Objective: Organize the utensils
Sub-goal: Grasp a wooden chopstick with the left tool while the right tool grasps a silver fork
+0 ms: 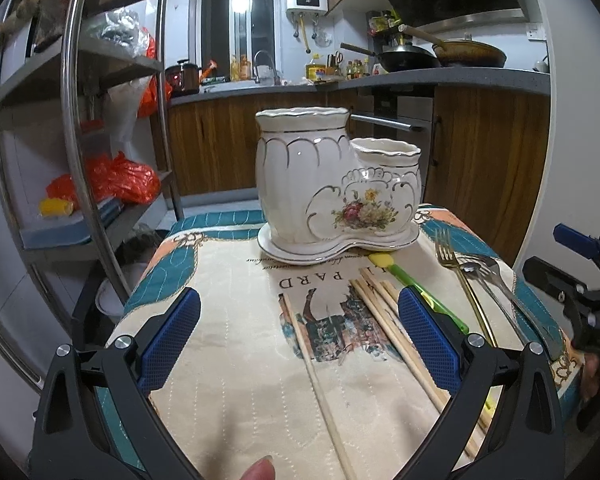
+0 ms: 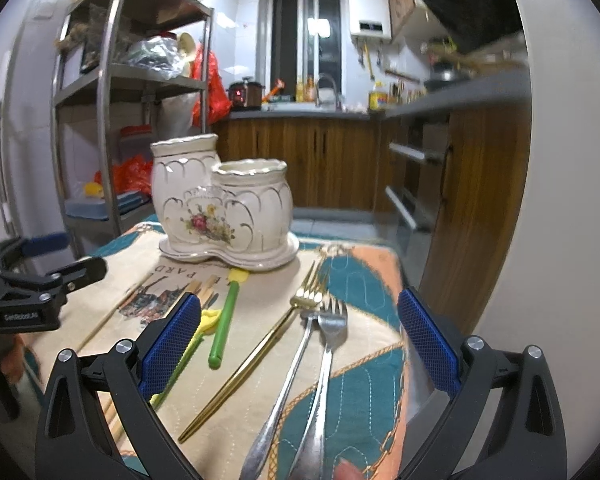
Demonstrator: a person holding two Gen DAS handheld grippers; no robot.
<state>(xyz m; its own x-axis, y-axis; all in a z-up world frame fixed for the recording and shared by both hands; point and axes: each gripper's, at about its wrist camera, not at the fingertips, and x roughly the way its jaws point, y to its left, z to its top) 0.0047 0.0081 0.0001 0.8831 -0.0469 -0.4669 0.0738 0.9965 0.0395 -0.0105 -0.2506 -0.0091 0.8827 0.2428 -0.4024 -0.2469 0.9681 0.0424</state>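
Both grippers hover over the tabletop [image 1: 228, 360] with fingers spread wide and empty: the left gripper [image 1: 298, 340] above the chopsticks [image 1: 384, 320], the right gripper [image 2: 298, 344] above the forks [image 2: 324, 344]. The white holder [image 1: 332, 184] stands at the far edge, with the green stick [image 2: 226, 320] lying just before it.

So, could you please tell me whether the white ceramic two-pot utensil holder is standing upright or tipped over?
Upright: the white ceramic two-pot utensil holder sits flat on its matching white saucer, both openings facing up.
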